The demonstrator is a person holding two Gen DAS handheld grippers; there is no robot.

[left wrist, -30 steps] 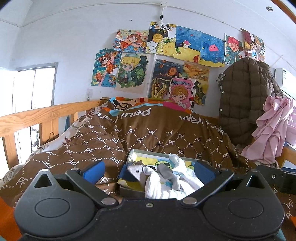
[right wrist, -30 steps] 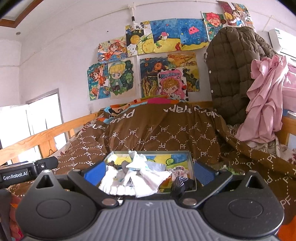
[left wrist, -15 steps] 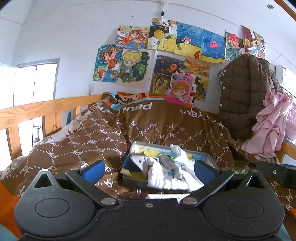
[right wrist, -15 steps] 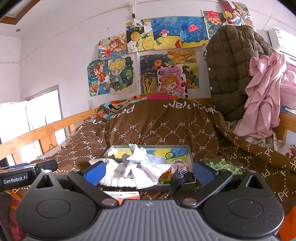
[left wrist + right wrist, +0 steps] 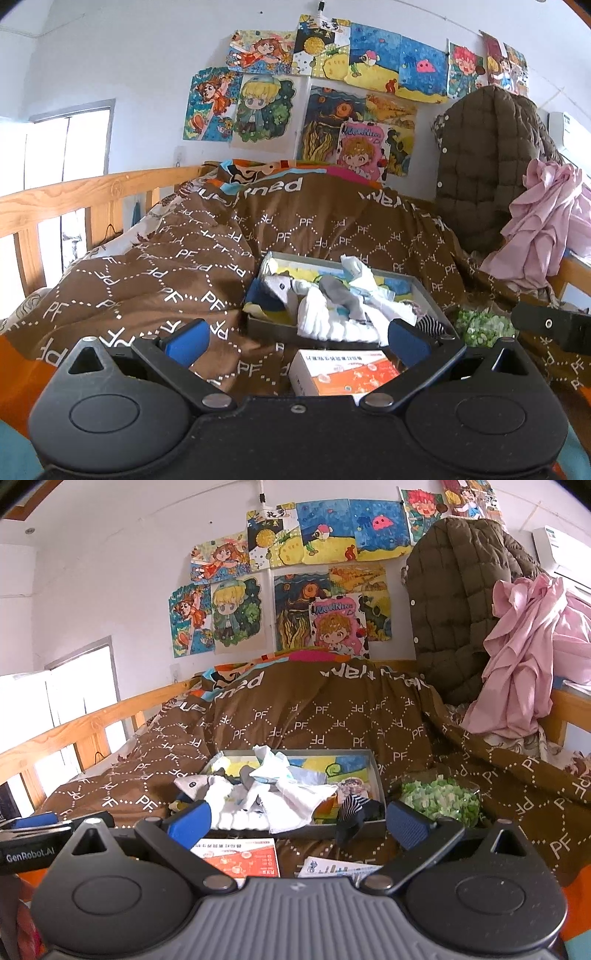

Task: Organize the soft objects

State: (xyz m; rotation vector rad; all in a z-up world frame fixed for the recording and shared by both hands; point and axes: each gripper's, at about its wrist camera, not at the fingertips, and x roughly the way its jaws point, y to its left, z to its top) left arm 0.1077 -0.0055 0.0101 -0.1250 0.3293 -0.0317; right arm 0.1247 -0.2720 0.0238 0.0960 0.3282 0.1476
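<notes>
A shallow grey box [image 5: 424, 291] [image 5: 377, 775] lies on a brown quilt and holds a heap of small soft items: white socks [image 5: 332, 317] [image 5: 240, 808], a grey sock [image 5: 341, 295], pale crumpled cloth [image 5: 273, 764]. A black-and-white striped sock [image 5: 352, 812] [image 5: 430, 325] hangs over the box's near right rim. My left gripper [image 5: 297, 338] is open and empty, just short of the box. My right gripper [image 5: 297, 819] is open and empty too, with the box's front edge between its blue pads.
An orange-and-white carton [image 5: 343, 373] [image 5: 240, 858] lies on the quilt [image 5: 177, 273] before the box, beside a printed leaflet [image 5: 336, 869]. A bag of green bits [image 5: 439, 801] sits right of the box. A wooden rail [image 5: 74, 199] runs along the left. A brown jacket [image 5: 454, 602] and pink cloth [image 5: 517, 657] hang right.
Both grippers have drawn back and tipped downward, so the box sits farther off and the carton and leaflet have come into view. Jaws have stayed open.
</notes>
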